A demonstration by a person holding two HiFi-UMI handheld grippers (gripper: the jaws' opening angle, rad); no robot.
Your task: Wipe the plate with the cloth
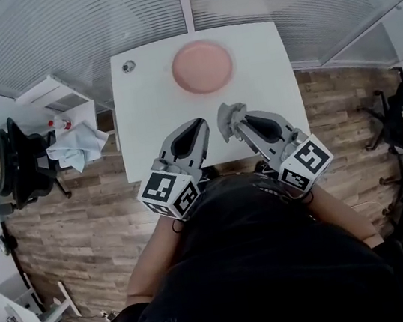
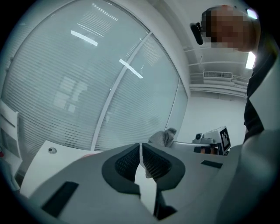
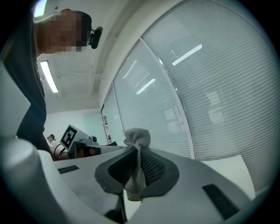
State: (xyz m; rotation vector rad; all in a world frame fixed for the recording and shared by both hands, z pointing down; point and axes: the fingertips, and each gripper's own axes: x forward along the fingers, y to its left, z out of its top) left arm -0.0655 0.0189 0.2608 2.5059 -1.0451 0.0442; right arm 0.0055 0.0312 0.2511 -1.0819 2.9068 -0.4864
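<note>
A round pink plate [image 1: 202, 67] lies at the far middle of the white table [image 1: 150, 126]. My right gripper [image 1: 229, 118] is shut on a small grey cloth [image 1: 227, 117], which sticks out in a bunch past the jaw tips [image 3: 138, 139]. It hovers over the table's near half, short of the plate. My left gripper [image 1: 201, 128] is shut with nothing in it, its jaws meeting at the tips [image 2: 140, 148]. The two grippers sit side by side and lean toward each other. From the left gripper view the cloth [image 2: 163, 137] shows beyond the jaws.
A small round metal fitting [image 1: 128, 66] is set into the table's far left corner. To the left stand a black chair [image 1: 24, 165] and a light cloth heap [image 1: 76, 145] on a side unit. Slatted blinds [image 1: 89, 23] run behind the table. Wood floor surrounds it.
</note>
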